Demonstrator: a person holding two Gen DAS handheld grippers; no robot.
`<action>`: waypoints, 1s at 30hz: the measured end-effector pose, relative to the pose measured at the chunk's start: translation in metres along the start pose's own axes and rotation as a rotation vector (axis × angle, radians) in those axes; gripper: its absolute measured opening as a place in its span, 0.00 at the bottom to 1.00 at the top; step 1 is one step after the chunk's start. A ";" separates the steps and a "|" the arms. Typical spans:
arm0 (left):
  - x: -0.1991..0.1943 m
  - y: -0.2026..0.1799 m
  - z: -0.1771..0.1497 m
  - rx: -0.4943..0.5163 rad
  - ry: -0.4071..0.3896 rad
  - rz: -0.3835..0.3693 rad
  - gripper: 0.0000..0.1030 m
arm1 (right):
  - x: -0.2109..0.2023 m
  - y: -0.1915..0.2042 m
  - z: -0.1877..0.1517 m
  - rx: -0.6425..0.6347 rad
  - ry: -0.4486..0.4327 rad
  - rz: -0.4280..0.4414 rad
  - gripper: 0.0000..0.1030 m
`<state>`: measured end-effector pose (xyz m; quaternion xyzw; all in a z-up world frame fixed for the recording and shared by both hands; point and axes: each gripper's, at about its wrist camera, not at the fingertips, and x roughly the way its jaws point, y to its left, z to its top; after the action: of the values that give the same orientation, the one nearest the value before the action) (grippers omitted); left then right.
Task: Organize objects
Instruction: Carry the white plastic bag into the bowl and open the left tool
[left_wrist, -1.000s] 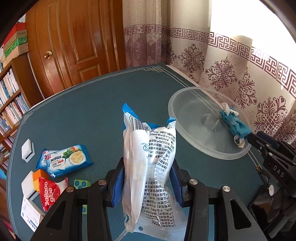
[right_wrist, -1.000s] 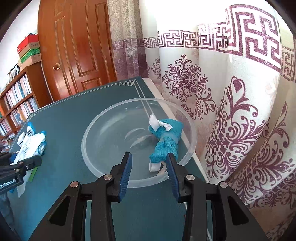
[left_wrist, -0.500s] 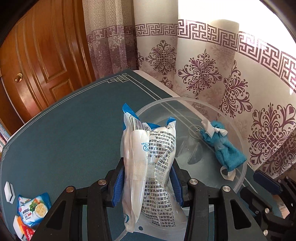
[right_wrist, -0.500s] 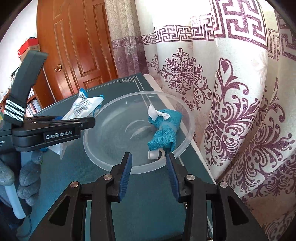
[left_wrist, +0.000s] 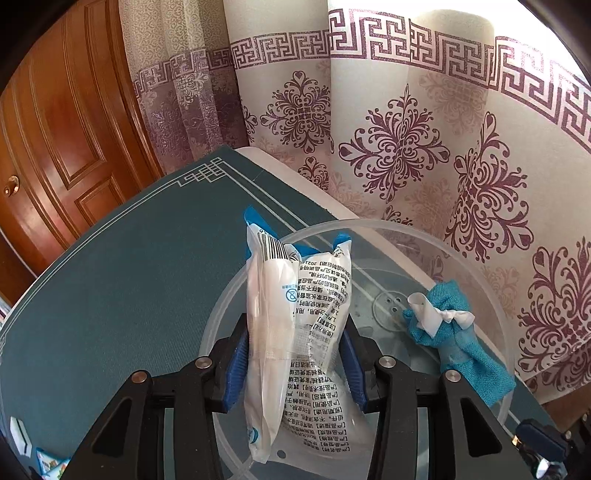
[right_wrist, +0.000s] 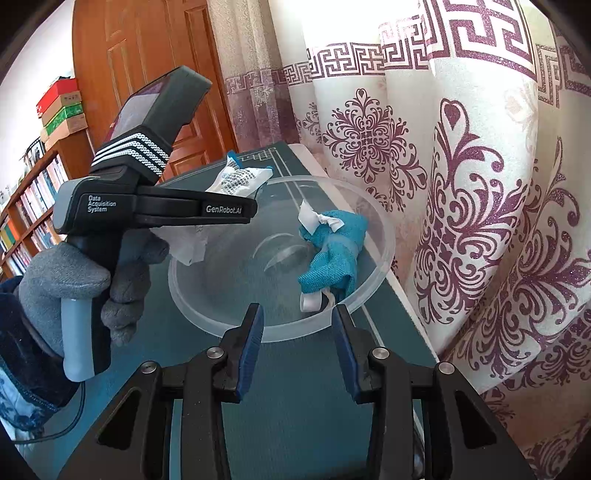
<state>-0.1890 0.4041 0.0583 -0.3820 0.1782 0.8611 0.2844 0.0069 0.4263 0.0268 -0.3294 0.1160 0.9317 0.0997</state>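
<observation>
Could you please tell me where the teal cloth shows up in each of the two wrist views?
Left wrist: teal cloth at right of centre, inside the clear bowl.
Right wrist: teal cloth just right of centre, against the bowl's right wall.
Shared landmark: the clear bowl.

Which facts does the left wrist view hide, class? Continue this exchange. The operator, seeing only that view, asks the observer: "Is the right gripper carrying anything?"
Observer: No. The right gripper is open with nothing between its fingers, just short of the clear bowl's near rim.
Operator: Who holds my gripper?
Observer: A hand in a grey glove grips the handle of the left gripper.
Operator: How does my packet look from the side?
Observer: The white packet sticks out above and below the left gripper, whose jaws are opening with the packet between them. Its lower end hangs at the bowl's left rim.
</observation>
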 end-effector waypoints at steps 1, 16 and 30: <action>0.001 0.000 0.000 0.000 -0.002 0.008 0.65 | 0.000 0.000 0.000 0.000 0.000 0.001 0.39; -0.035 0.018 -0.021 -0.043 -0.083 0.095 0.93 | -0.007 0.008 -0.002 -0.009 -0.004 0.018 0.39; -0.073 0.019 -0.048 -0.051 -0.114 0.138 0.99 | -0.015 0.019 -0.006 -0.008 0.001 0.036 0.40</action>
<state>-0.1340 0.3383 0.0848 -0.3261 0.1657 0.9033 0.2244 0.0167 0.4053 0.0347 -0.3279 0.1182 0.9337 0.0815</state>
